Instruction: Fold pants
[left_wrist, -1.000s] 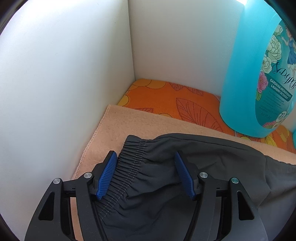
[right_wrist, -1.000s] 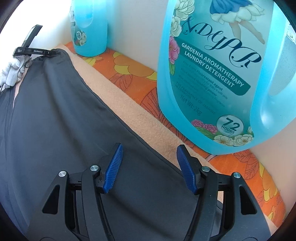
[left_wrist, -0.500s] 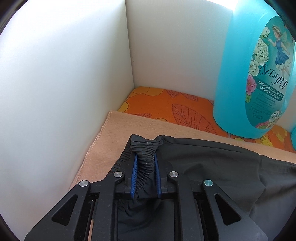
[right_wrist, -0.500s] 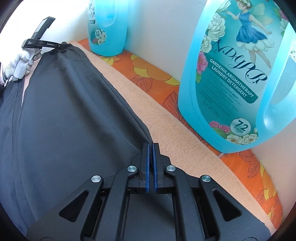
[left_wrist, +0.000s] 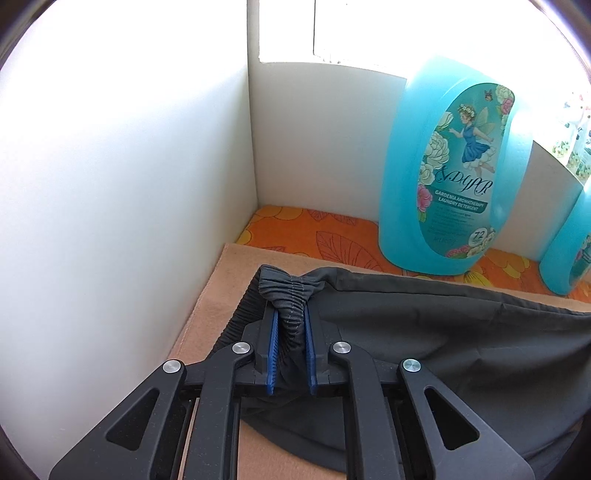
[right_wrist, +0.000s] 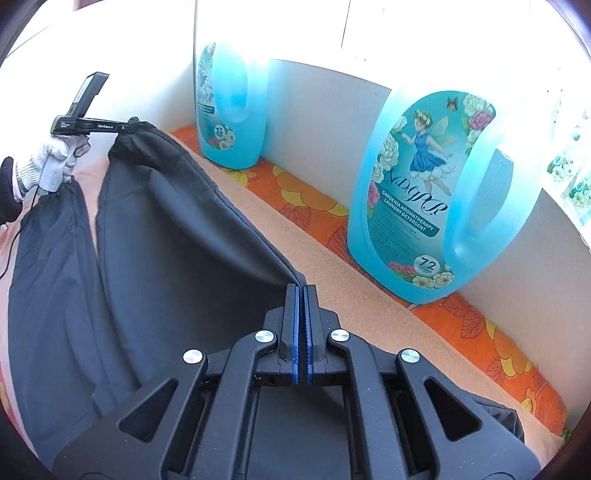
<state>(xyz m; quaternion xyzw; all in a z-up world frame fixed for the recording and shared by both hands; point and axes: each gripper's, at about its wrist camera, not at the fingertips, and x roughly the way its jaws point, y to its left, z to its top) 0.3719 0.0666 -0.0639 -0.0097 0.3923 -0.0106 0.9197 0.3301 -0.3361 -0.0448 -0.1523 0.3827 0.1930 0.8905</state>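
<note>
Dark grey pants (left_wrist: 424, 332) lie on a peach towel (left_wrist: 221, 295). My left gripper (left_wrist: 290, 314) is shut on the bunched elastic waistband (left_wrist: 291, 291) and holds it lifted above the towel. My right gripper (right_wrist: 300, 295) is shut on the far edge of the pants (right_wrist: 166, 240) and lifts it, so the fabric hangs in a fold between the two grippers. In the right wrist view the left gripper (right_wrist: 131, 121) shows at the far left, held by a gloved hand (right_wrist: 48, 166), with the waistband pulled up.
Two blue detergent bottles (right_wrist: 421, 206) (right_wrist: 229, 107) stand on the orange floral cloth (right_wrist: 306, 199) along the white back wall. A white side wall (left_wrist: 129, 221) stands close on the left. One bottle (left_wrist: 450, 173) shows behind the waistband.
Both grippers were open a second ago, closed on the pants half a second ago, and have since lifted the fabric off the towel.
</note>
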